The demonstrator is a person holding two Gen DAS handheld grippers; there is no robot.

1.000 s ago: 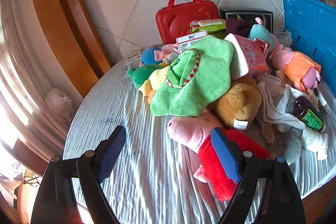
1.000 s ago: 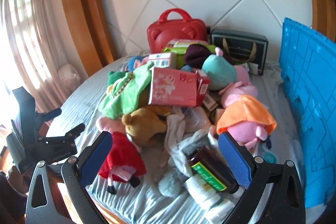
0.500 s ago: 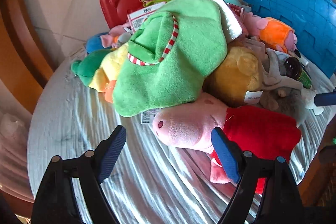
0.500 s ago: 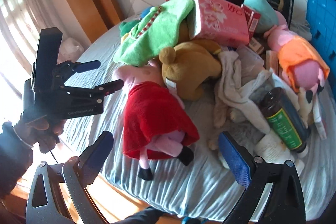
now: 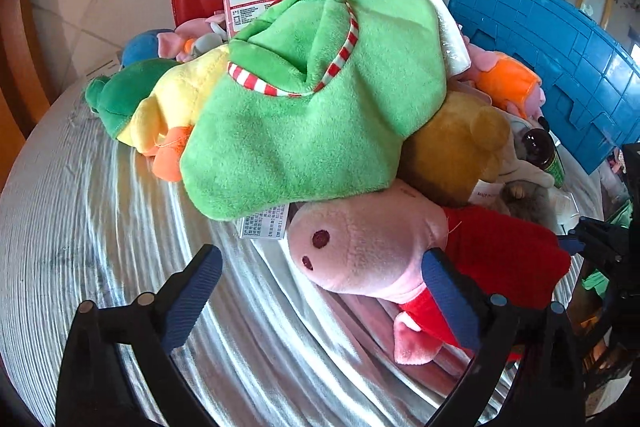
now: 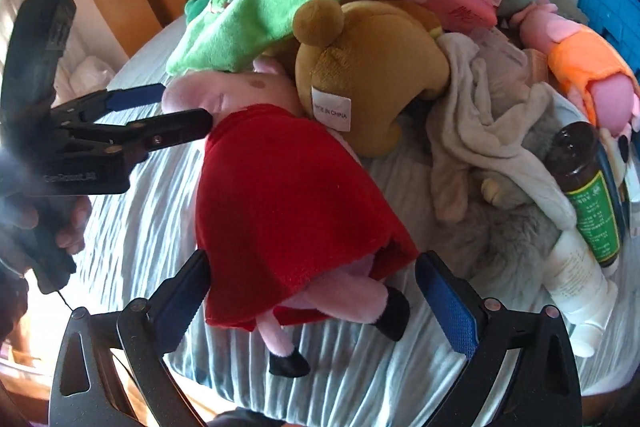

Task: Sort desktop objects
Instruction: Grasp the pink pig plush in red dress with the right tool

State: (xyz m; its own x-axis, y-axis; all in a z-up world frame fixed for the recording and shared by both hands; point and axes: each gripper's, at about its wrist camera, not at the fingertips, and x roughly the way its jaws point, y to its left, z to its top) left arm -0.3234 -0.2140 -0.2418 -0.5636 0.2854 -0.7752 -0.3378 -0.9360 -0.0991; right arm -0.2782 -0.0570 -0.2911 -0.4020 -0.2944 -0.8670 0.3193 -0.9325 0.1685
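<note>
Both tongs lower, closer over pig plush [image 6: 296, 187], tilted steeply down; left tongs [image 5: 320, 291] just-widened, right tongs [image 6: 312, 291] wide, empty.

Left gripper [image 5: 320, 291] wide open at bottom of frame, jaws having just widened.
Pink pig toy [image 5: 360, 251] lies partly between them; green plush [image 5: 312, 115] fills the centre.

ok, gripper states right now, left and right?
Left gripper: open, jaws just widened, pink pig plush head between them, not gripped.
Right gripper: open, around the pig's legs, not gripped.
</note>
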